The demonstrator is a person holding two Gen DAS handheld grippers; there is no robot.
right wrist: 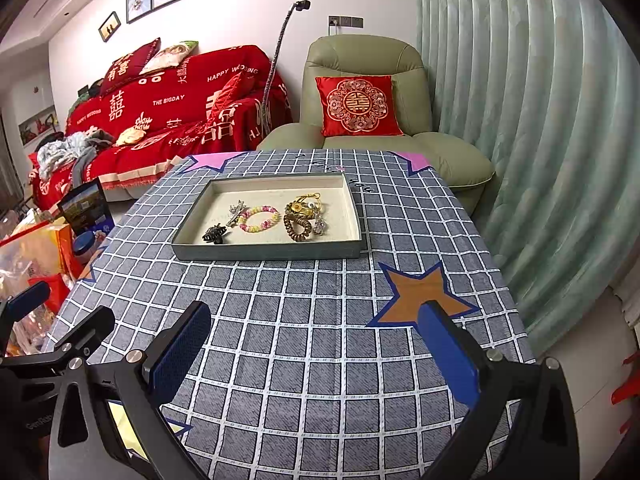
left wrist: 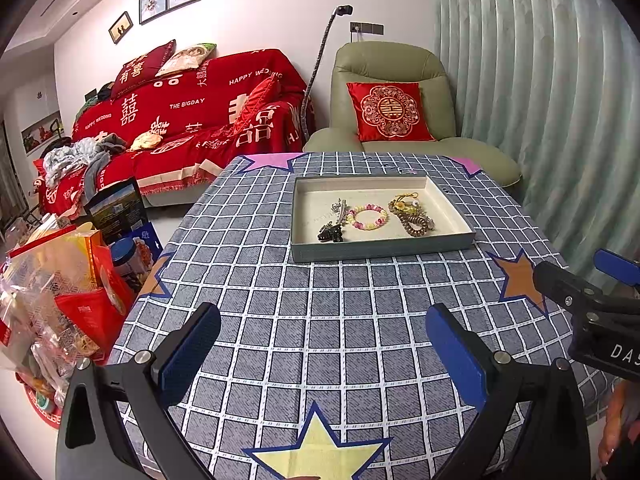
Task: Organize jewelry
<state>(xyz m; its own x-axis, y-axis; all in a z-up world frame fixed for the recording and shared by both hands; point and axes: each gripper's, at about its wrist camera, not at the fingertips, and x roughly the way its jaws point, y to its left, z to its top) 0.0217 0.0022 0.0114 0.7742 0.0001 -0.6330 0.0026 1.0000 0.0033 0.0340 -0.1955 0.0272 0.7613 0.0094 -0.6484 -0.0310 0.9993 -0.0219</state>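
Observation:
A shallow grey tray [left wrist: 380, 249] [right wrist: 268, 253] with a cream lining sits on the far half of the table. In it lie a black hair claw [left wrist: 331, 233] [right wrist: 215, 233], a silver clip [left wrist: 339, 207] [right wrist: 236, 212], a pastel bead bracelet [left wrist: 368, 217] [right wrist: 259, 219], a brown coil hair tie [left wrist: 416, 225] [right wrist: 298, 229] and a gold ornament [left wrist: 406, 202] [right wrist: 305, 204]. My left gripper [left wrist: 323, 346] is open and empty above the near table. My right gripper [right wrist: 314, 346] is open and empty too, well short of the tray.
The table wears a blue-grey checked cloth with star patches [left wrist: 520, 278] [right wrist: 420, 294]. Bags and boxes [left wrist: 68, 288] crowd the floor at the left. A red-covered sofa [left wrist: 192, 120] and a green armchair [right wrist: 360, 92] stand behind; a curtain [right wrist: 540, 140] hangs at the right.

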